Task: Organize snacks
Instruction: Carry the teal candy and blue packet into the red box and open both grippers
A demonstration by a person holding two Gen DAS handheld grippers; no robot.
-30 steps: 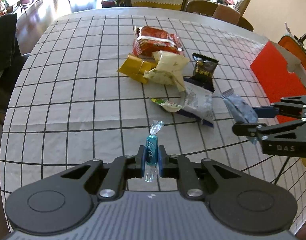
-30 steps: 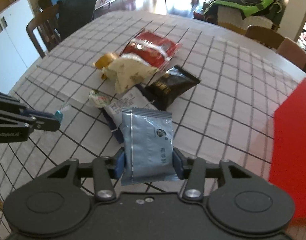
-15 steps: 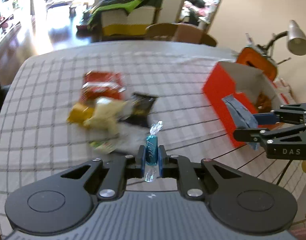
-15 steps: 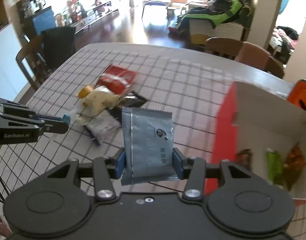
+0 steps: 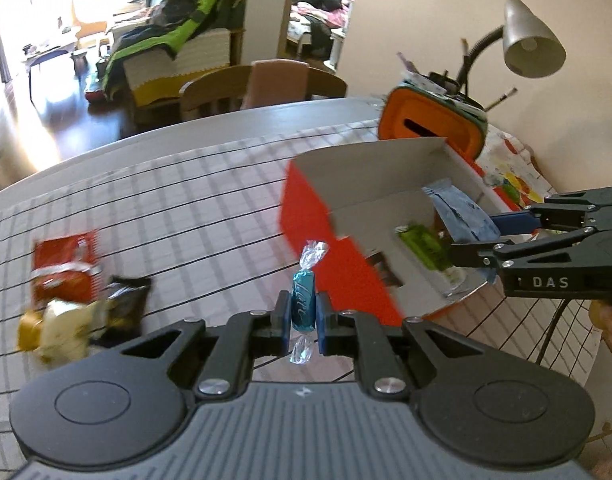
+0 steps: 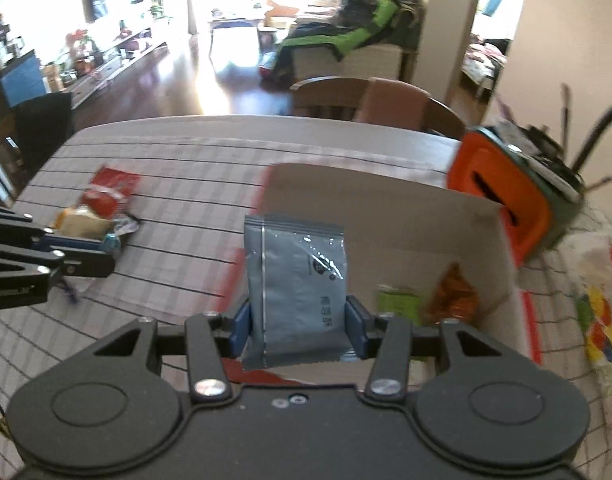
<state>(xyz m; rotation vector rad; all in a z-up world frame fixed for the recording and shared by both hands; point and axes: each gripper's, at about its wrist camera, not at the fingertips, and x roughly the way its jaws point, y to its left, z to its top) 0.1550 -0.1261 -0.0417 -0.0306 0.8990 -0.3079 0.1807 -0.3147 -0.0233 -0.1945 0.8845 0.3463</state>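
Both claws have swung from the snack pile (image 5: 78, 300) toward the red box (image 5: 306, 216) — right claw (image 6: 298, 326) pinching the blue packet (image 6: 296, 280) above its opening, left claw (image 5: 302, 316) pinching the candy (image 5: 303, 300) short of it, awaiting release.

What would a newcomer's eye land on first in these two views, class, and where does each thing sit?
First, the red box standing open on the checked tablecloth, a few snacks already inside. Next, the grey-blue packet upright in the right claw, poised at the box's open top. Then the teal wrapped candy pinched in the left claw, with the leftover snack pile far left.
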